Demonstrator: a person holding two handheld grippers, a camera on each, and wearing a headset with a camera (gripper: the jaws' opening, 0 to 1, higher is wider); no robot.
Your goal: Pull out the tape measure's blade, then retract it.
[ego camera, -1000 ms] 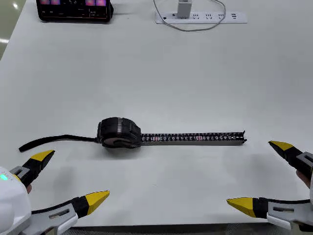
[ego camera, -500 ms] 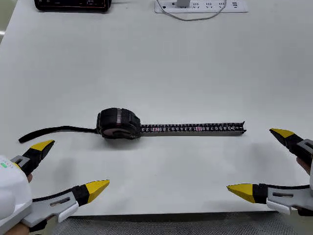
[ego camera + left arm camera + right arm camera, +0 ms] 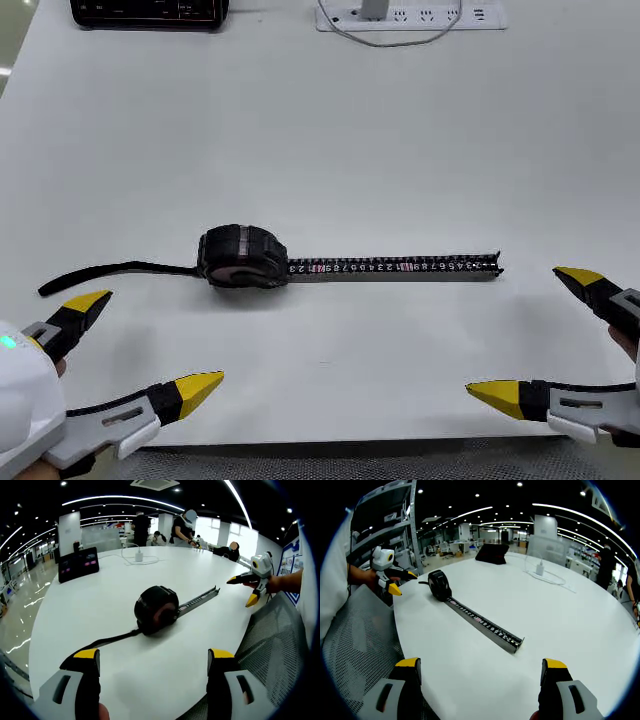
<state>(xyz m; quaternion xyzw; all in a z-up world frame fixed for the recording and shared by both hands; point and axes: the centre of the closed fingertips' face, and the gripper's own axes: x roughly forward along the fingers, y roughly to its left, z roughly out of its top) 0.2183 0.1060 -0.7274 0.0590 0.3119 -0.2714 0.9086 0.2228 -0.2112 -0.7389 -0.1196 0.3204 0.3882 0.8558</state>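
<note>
Jaws stand wide apart and empty on my left hand-held gripper (image 3: 157,338) and my right hand-held gripper (image 3: 516,329), both held at the near edge of the surface (image 3: 320,150) and touching nothing. Beyond them the tape measure (image 3: 243,257) rests mid-surface with its blade (image 3: 395,266) stretched out to my right, hook end nearer my right hand-held gripper. Over the last second nothing there has moved, only my view has drifted, so I judge the pull-out done and the retraction not yet begun.
</note>
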